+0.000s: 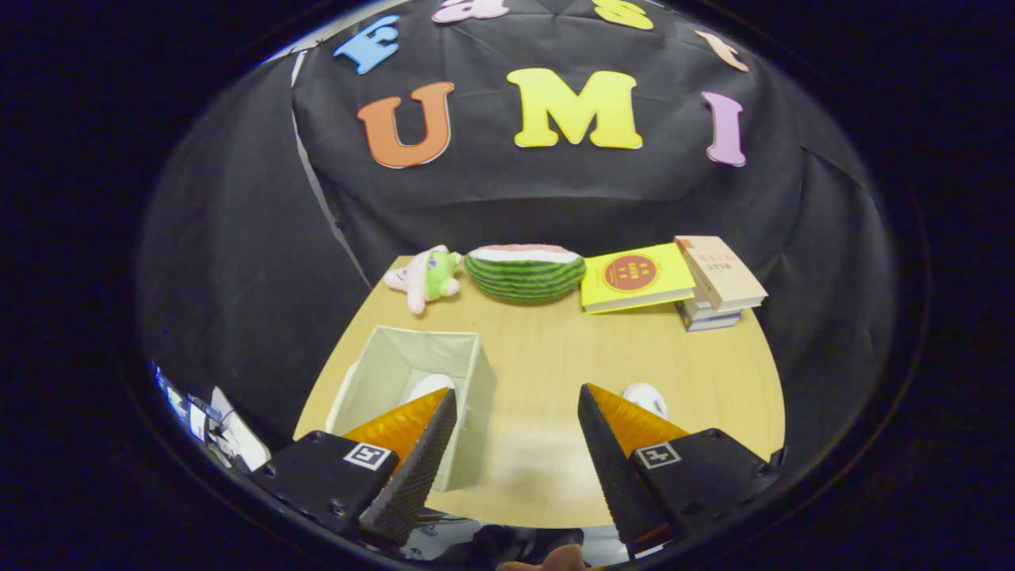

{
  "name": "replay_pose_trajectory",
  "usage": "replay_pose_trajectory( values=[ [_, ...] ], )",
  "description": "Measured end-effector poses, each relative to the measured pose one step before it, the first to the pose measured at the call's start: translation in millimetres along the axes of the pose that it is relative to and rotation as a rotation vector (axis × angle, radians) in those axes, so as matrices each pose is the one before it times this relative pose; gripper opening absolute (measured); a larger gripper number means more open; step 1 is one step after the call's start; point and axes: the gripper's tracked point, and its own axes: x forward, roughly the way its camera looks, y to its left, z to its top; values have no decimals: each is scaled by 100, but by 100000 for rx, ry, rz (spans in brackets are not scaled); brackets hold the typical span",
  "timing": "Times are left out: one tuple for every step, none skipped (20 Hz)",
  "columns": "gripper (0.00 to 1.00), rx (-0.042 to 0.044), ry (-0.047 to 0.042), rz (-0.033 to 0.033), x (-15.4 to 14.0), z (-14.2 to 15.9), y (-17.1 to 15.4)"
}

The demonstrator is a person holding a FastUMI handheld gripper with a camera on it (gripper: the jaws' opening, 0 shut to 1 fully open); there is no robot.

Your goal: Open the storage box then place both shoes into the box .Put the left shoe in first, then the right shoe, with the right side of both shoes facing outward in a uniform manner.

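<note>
- The hand-held gripper point(517, 420) is held wide, with nothing between its fingers; only bare desk point(555, 349) is seen in the gap.
- A square black-and-white marker is carried on each finger block; no words can be read on them.
- The storage box point(468, 381), pale fabric and open at the top, is placed at about 10 o'clock from the gripper's gap, with the left finger point(416, 468) in front of its near corner.
- A white shoe point(428, 387) is seen inside the box, partly hidden by the left finger.
- A second white shoe point(646, 396) lies on the desk at about 2 o'clock, just beyond the right finger point(607, 460), which covers most of it.
- At the desk's far edge, at 12 o'clock, a watermelon half point(525, 274) is set, with a pink and green plush toy point(426, 277) just beside it at 11 o'clock.
- At 1 o'clock a yellow book point(634, 277) with a red round emblem is found; its writing is too small to read.
- A stack of books point(718, 285) touches it further right, the tan top cover printed with unreadable lettering.
</note>
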Motion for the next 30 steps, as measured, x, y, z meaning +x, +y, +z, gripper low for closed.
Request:
replay_pose_trajectory(
  values=[
    [96, 530, 991, -1544, 97, -973, -2202],
    [96, -150, 1255, -1998, -209, -512, -2200],
    [96, -622, 1479, -1191, 136, -650, -1846],
    [96, -545, 2002, -583, 159, -697, -1769],
    [96, 228, 1747, -477, 266, -499, -1406],
    [96, 292, 2347, -554, 556, -672, -1590],
    [96, -71, 2050, -462, 630, -734, -1504],
    [96, -513, 2672, -463, 716, -755, -1451],
    [96, -196, 2394, -193, 880, -691, -1300],
    [96, 171, 2965, 270, 1094, -819, -1156],
    [96, -12, 3299, 1274, 1281, -854, -636],
    [96, 27, 3944, 1558, 1310, -1013, -651],
    [96, 439, 3518, 1167, 1339, -889, -766],
    [96, -659, 2522, 837, 1405, -644, -668],
    [96, -702, 2999, 475, 1379, -860, -729],
    [96, 589, 3050, 996, 1429, -780, -506],
    [96, 715, 3021, 692, 1233, -796, -417],
    [96, 368, 2341, 473, 1131, -596, -429],
    [96, -230, 1632, 419, 965, -372, -450],
    [96, -523, 1470, 352, 942, -323, -295],
    [95, -60, 1816, 428, 892, -343, -328],
    [95, 351, 1782, 1264, 776, -152, 2],
    [92, 1067, 1423, 1542, 662, -205, 29],
    [91, 1110, 1753, 2272, 670, -116, 194],
    [89, 1653, 1691, 1914, 633, -1, 40],
    [86, 1873, 1353, 1601, 493, -94, 140],
    [83, 1196, 916, 1421, 338, -207, 111],
    [80, 833, 918, 1413, 347, 3, 166],
    [72, 1069, 1313, 892, 359, -44, 55],
    [68, 1281, 784, 1184, 227, -84, 178]
  ],
)
